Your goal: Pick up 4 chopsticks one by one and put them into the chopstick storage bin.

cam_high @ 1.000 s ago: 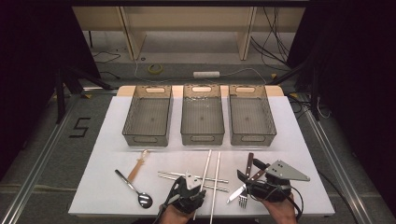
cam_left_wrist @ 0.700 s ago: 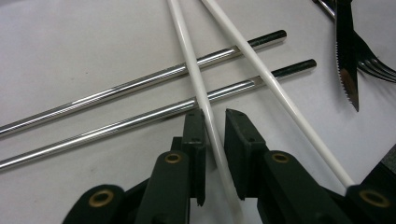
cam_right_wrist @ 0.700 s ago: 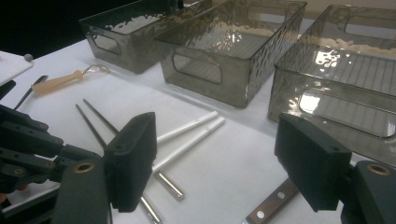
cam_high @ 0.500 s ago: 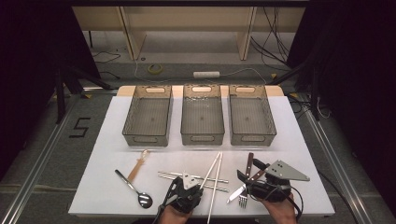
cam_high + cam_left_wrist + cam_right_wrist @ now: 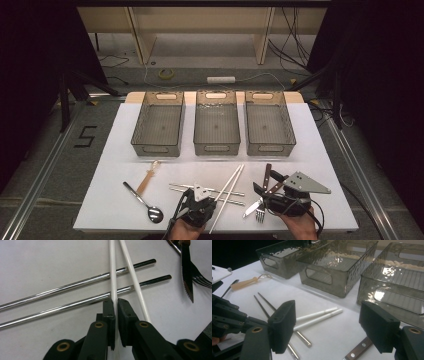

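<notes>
left tool (image 5: 115,302) pinches one slim white chopstick (image 5: 112,270) lying across two steel ones (image 5: 75,285); right tool (image 5: 332,325) gapes empty.

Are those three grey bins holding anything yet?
Empty: through the clear walls of the three bins only bare floors show, while the cutlery and white chopsticks lie on the table.

Metal chopsticks (image 5: 75,293) under white chopstick (image 5: 113,270)

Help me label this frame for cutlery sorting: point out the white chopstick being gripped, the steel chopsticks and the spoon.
white chopstick (image 5: 113,272), left gripper view, shaft just above the left gripper (image 5: 116,302).
steel chopsticks (image 5: 62,287), left gripper view, mid-shaft of the upper one.
spoon (image 5: 155,214), high view, its bowl.
</notes>
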